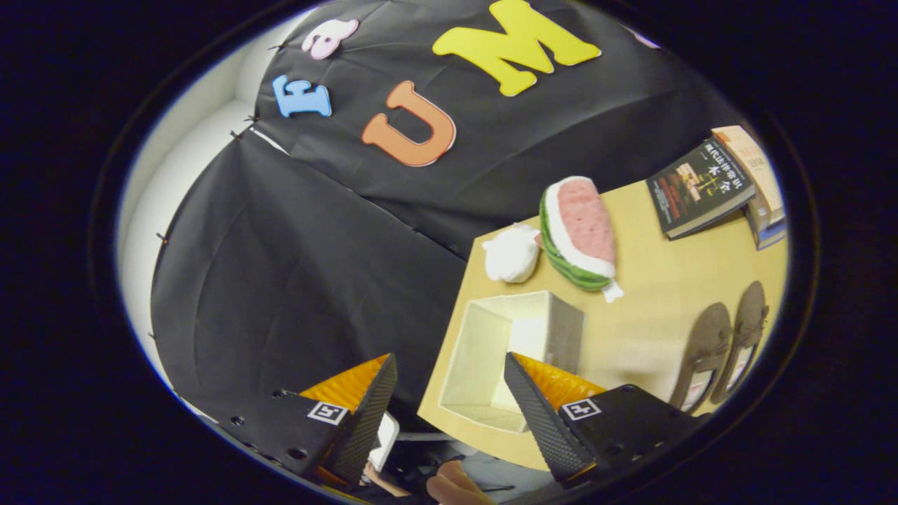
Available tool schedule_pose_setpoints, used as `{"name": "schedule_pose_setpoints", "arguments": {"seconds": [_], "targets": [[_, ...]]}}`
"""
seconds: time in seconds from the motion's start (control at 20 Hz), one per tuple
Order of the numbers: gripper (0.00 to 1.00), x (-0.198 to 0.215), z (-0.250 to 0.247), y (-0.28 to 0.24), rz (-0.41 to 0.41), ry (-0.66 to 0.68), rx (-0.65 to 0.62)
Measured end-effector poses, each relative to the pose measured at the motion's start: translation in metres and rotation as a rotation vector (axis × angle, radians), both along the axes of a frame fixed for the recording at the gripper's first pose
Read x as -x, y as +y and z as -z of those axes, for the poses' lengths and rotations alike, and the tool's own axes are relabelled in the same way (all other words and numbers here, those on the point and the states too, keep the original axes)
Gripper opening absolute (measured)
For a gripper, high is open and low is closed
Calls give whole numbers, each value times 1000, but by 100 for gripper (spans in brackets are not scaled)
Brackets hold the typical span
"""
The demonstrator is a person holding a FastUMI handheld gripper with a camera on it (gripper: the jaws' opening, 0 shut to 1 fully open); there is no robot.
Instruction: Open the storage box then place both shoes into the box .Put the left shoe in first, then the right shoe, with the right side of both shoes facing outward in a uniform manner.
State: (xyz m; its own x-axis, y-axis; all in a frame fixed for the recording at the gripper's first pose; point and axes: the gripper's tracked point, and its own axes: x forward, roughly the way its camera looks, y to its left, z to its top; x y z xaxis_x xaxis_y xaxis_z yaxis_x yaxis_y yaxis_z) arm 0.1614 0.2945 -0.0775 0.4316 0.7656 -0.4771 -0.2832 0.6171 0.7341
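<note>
The storage box [554,330] is a pale, open-topped cube with a grey outer wall. It stands on the yellow-tan table [652,294] near the table's left edge, with an empty inside. My gripper [449,379] hangs above that edge, open, with nothing between its fingers. The right finger [540,414] overlaps the box's near side; the left finger [368,407] is off the table over the black cloth. Two brown flat shoes [722,347] lie side by side on the table to the right of the box, toes pointing away.
A watermelon-slice plush [579,235] and a white soft ball [512,254] sit just beyond the box. Stacked books [708,186] lie at the table's far right. A person's hand [456,487] shows below the fingers. Black cloth hangs left of the table.
</note>
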Motion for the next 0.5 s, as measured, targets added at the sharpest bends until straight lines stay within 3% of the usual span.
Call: {"name": "schedule_pose_setpoints", "arguments": {"seconds": [0.5], "targets": [[95,10,170,-150,47,91,451]]}}
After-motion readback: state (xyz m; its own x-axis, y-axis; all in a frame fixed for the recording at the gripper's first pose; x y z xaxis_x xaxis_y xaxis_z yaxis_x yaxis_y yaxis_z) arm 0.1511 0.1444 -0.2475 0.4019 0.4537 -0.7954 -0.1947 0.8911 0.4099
